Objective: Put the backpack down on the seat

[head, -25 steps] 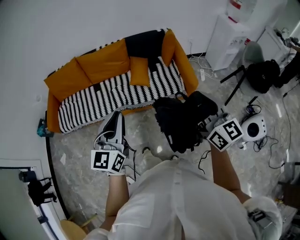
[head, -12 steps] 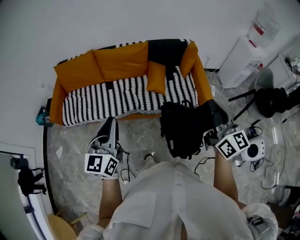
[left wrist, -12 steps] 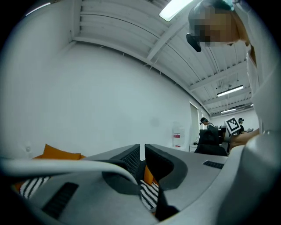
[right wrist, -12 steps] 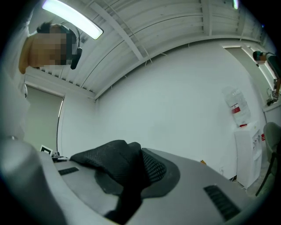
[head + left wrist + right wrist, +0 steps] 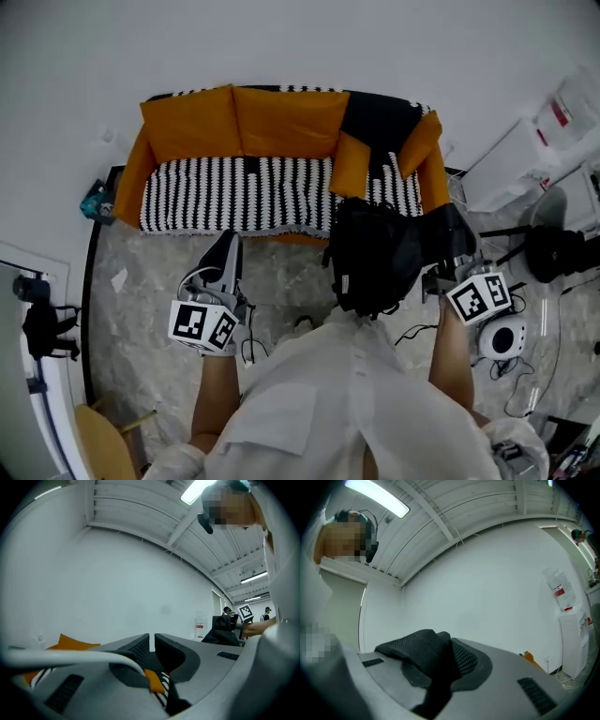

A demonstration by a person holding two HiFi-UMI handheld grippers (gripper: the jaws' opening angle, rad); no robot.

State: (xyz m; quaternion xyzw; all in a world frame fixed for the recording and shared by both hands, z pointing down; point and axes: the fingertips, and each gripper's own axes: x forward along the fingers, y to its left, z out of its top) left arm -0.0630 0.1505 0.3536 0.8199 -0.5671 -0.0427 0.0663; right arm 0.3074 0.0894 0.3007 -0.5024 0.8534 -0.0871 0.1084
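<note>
Head view from above: black backpack (image 5: 380, 253) hanging clear of the marbled floor (image 5: 141, 309), just in front of the right end of the sofa (image 5: 131, 178) and overlapping the front edge of its black-and-white striped seat (image 5: 244, 192); not yet set down on it. Right gripper (image 5: 449, 654) clamped on a black mesh strap (image 5: 419, 656) of the backpack, the strap pinched between the two jaws and draped over one of them in the right gripper view. Left gripper (image 5: 151, 645) empty, jaws drawn together to a narrow slit with nothing between them, held to the left of the backpack, apart from it, and pointed toward the seat. Orange back cushions (image 5: 234, 122) along the sofa's rear; a small orange cushion (image 5: 350, 167) and a black throw (image 5: 375, 117) near its right end. Plain white wall (image 5: 117, 583) behind.
</note>
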